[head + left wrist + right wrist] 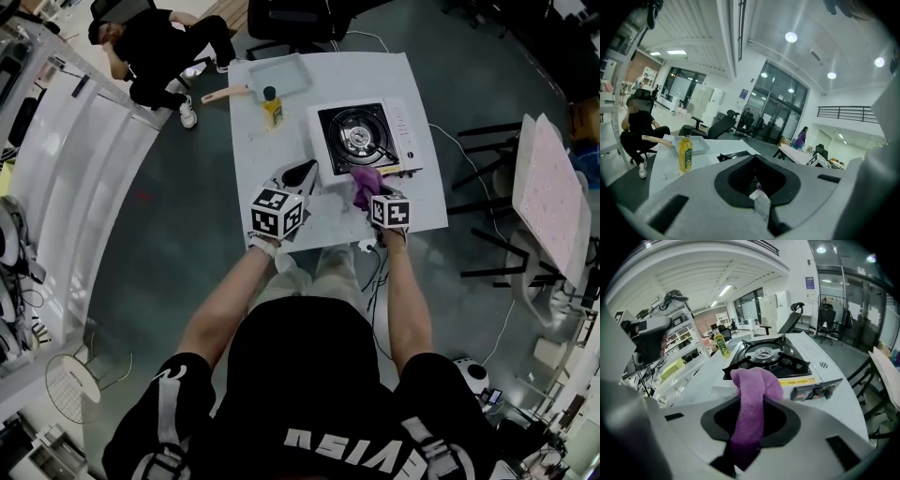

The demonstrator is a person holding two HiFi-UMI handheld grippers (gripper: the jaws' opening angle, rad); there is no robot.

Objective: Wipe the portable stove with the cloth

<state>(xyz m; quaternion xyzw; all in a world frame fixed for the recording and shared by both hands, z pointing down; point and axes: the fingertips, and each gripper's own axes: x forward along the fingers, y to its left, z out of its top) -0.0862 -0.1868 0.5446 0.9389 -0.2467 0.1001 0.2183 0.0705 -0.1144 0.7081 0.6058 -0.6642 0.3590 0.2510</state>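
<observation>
The portable stove (366,136) sits on the white table (253,150), a white body with a black burner top (768,357). My right gripper (389,208) is at the stove's near edge, shut on a purple cloth (365,187). In the right gripper view the cloth (754,394) runs up between the jaws (740,451) and folds over just in front of the stove. My left gripper (281,208) hovers over the table left of the stove, pointing almost level. Its jaws (761,204) look shut with nothing held.
A yellow bottle (272,105) (685,153) stands behind the left gripper, near a pale tray-like pan (281,75) with a wooden handle. A person in black sits at the far left (155,47). A second table (553,192) stands to the right.
</observation>
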